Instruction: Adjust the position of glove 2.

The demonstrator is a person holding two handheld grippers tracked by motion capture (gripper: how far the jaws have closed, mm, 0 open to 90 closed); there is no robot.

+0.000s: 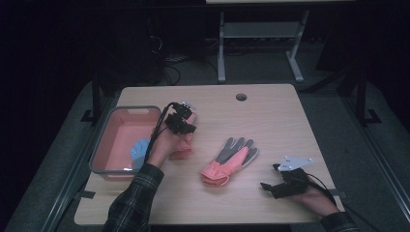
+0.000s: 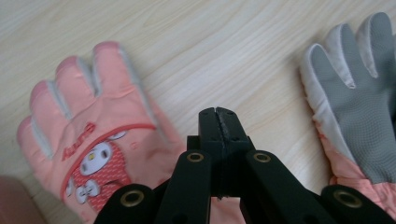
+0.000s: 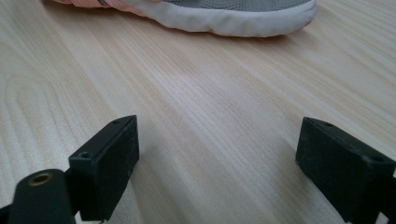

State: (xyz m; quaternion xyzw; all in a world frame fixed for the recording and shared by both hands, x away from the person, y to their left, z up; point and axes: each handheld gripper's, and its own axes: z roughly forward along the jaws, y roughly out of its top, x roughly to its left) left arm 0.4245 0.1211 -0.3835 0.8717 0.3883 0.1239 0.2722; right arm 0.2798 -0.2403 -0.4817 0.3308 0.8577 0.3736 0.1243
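Note:
A pink glove [image 2: 93, 140] with a cartoon figure on its back lies flat on the wooden table [image 1: 270, 121], fingers spread. My left gripper [image 2: 217, 114] hangs over its cuff end with the jaws pressed together and nothing visible between their tips. From above, the left gripper [image 1: 180, 121] sits just right of the basket, with the pink glove [image 1: 183, 145] partly under the hand. A second glove [image 1: 232, 159] lies grey palm up at the table's middle, also in the left gripper view [image 2: 355, 107]. My right gripper [image 1: 269, 176] rests low at the front right, and in its own view [image 3: 217, 123] the jaws are wide apart, short of that glove [image 3: 224, 18].
A pink plastic basket [image 1: 99, 150] stands at the table's left edge with a light blue item [image 1: 140, 151] inside. A round cable hole [image 1: 241, 96] sits near the far edge. Beyond the table a metal frame stands on the dark floor.

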